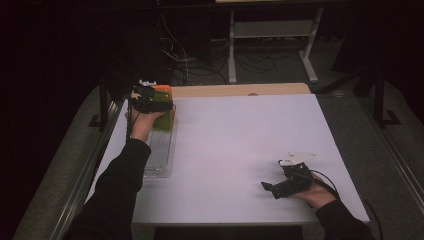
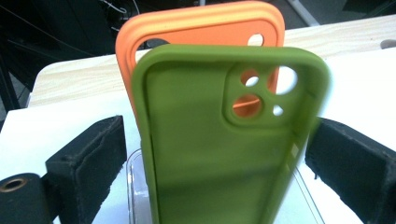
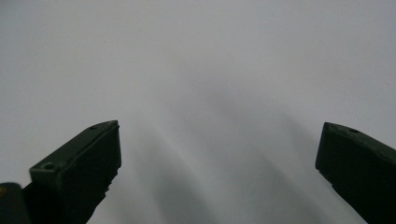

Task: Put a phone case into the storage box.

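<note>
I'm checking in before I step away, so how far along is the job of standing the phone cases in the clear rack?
Done: an orange phone case already stands in the clear rack. In hand: the green phone case stands upright in front of it, between the left gripper jaws, which are apart and not pressing it. Left: pulling that gripper away. The right gripper rests open over the white table.

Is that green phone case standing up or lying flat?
Standing up: the green phone case rises on end from a clear rack, in front of the orange case.

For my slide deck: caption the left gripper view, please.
Green silicone phone case standing upright in a clear plastic rack, orange silicone phone case behind it, left gripper jaws open on both sides.
</note>
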`<state>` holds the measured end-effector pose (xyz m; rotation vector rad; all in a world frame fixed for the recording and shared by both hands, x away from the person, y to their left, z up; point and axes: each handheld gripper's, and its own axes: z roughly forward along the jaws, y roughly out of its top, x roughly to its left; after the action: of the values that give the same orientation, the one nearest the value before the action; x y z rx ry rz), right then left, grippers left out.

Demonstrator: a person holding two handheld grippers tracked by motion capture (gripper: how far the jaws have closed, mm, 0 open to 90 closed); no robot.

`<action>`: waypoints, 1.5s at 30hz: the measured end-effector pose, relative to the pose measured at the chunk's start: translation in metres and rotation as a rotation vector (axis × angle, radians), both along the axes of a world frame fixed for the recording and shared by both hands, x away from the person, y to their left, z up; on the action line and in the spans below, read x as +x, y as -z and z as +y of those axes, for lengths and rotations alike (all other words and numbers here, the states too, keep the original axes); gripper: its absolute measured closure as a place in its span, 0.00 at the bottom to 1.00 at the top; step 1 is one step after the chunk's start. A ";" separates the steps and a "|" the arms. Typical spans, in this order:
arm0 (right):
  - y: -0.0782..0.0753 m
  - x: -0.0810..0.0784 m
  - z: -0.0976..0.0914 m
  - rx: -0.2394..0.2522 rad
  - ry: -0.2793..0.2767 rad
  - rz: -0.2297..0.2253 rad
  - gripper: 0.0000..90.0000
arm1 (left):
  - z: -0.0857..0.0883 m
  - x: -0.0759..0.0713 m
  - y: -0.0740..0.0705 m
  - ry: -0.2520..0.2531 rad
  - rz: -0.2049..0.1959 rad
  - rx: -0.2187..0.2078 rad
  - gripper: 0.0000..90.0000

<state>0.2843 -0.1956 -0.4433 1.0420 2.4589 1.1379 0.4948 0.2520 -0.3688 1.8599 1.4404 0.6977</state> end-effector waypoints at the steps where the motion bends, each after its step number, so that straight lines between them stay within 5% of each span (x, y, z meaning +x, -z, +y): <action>1: 0.000 0.000 0.000 0.000 0.000 0.001 0.00 | 0.000 0.000 0.000 0.001 -0.001 0.000 0.04; 12: 0.000 0.000 0.000 0.002 0.000 0.004 0.00 | 0.007 -0.011 -0.012 0.055 0.007 -0.022 0.03; 26: -0.001 -0.001 0.002 -0.001 -0.006 0.006 0.00 | 0.011 -0.040 -0.029 0.268 0.038 -0.080 0.03; 45: -0.008 -0.001 0.001 0.018 -0.022 -0.009 0.00 | 0.008 -0.082 -0.035 0.440 0.033 -0.102 0.03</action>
<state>0.2836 -0.1951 -0.4356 1.0150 2.4634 1.1716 0.4127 0.2595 -0.3339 2.0193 1.0103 0.3714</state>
